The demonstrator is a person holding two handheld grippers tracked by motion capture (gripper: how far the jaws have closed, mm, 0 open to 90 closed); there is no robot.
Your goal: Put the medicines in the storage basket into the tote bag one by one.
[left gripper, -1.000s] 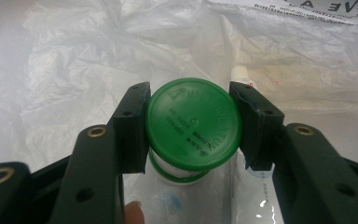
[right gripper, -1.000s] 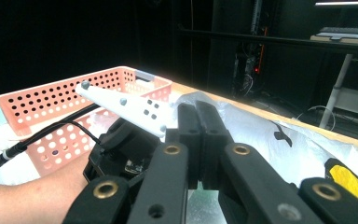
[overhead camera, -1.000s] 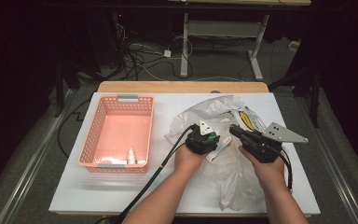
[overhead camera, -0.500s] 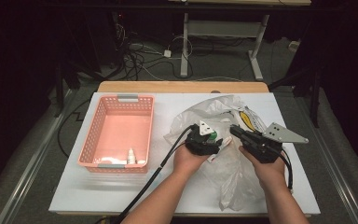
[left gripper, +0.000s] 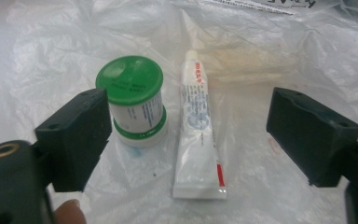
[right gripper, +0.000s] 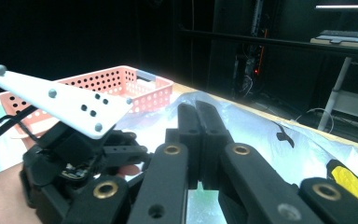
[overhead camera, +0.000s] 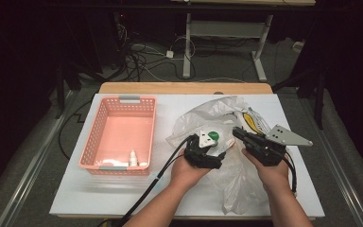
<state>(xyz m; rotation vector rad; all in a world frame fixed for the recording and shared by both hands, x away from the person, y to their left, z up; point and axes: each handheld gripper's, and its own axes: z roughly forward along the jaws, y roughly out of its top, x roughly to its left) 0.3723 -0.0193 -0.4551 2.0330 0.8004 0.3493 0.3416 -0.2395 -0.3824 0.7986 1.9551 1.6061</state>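
Between the left tongs (left gripper: pixel 186 140), just spread, lie a stiff green-capped jar (left gripper: pixel 135 100) and soft tube (left gripper: pixel 198 135); grip its middle. Right tongs (right gripper: pixel 200 140) pressed together.

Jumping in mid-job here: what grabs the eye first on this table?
The green-capped jar and the white tube lie side by side on the crumpled clear plastic bag at mid-table, between the left gripper's jaws, which have just been opening and touch neither. The pink basket sits at the table's left with a small white bottle inside. The right gripper is shut beside the bag.
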